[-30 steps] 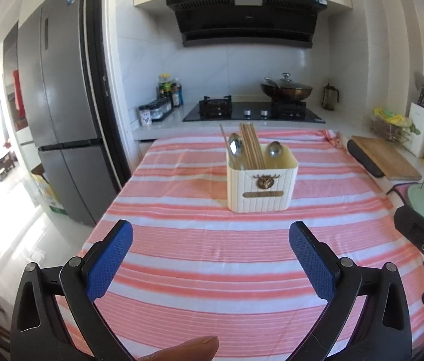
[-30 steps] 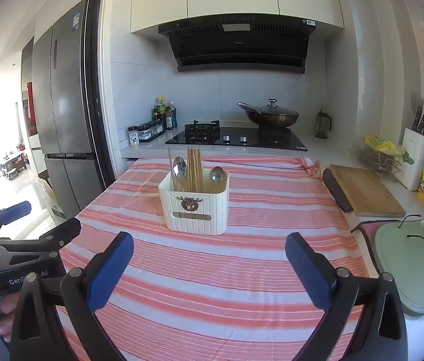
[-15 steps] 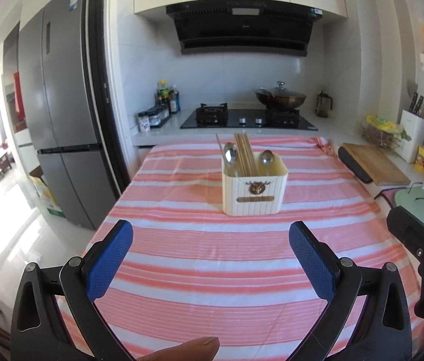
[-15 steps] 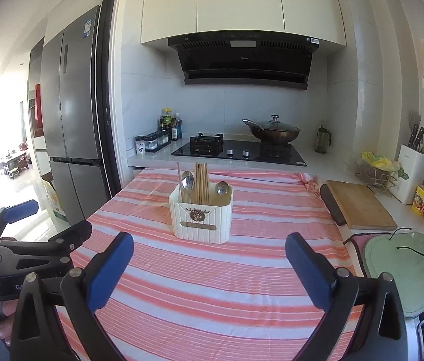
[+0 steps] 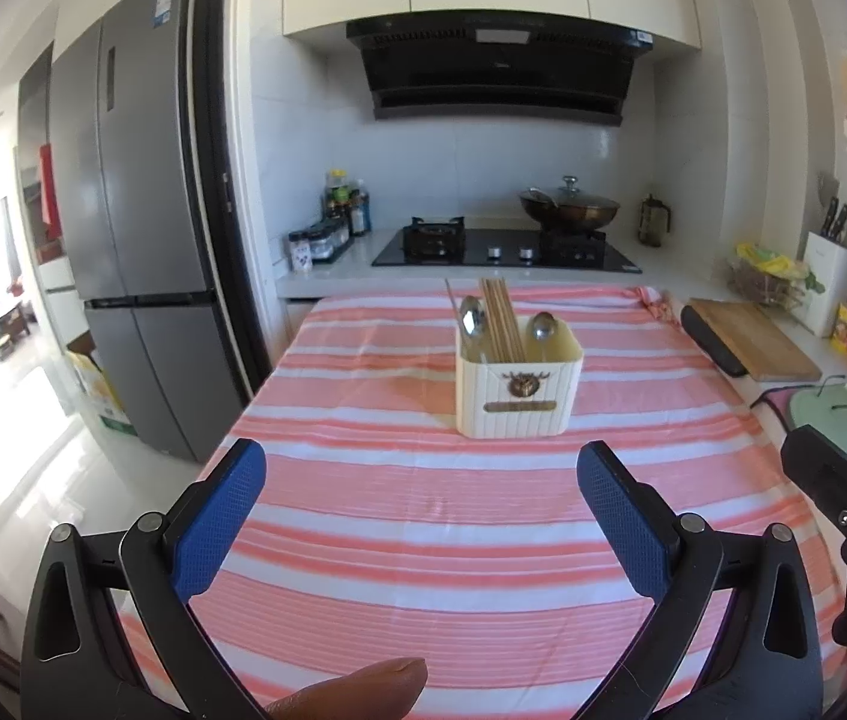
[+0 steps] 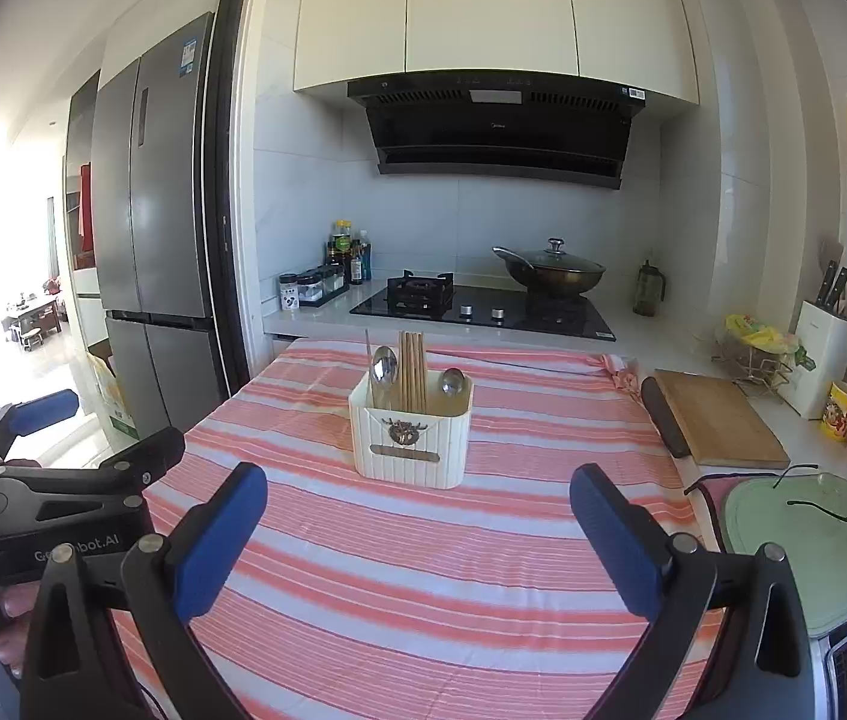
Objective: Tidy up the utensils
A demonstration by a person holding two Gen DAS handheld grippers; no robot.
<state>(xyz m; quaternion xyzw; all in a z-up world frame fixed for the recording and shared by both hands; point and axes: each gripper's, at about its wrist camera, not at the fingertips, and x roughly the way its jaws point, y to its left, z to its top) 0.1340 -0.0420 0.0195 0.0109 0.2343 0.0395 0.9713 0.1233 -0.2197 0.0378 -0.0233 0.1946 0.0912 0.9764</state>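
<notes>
Covering the table, a striped cloth (image 5: 423,540) (pink and white), utensil holder (image 5: 516,387) mid-surface, both grippers (image 5: 420,468) (image 6: 417,492) spread wide, empty

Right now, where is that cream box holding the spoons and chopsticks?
The cream utensil box stands upright mid-table on the striped cloth, ahead of both open grippers, with the stove behind it.

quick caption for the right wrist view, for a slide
Open right gripper faces a cream utensil holder with chopsticks and spoons on a striped tablecloth.
</notes>
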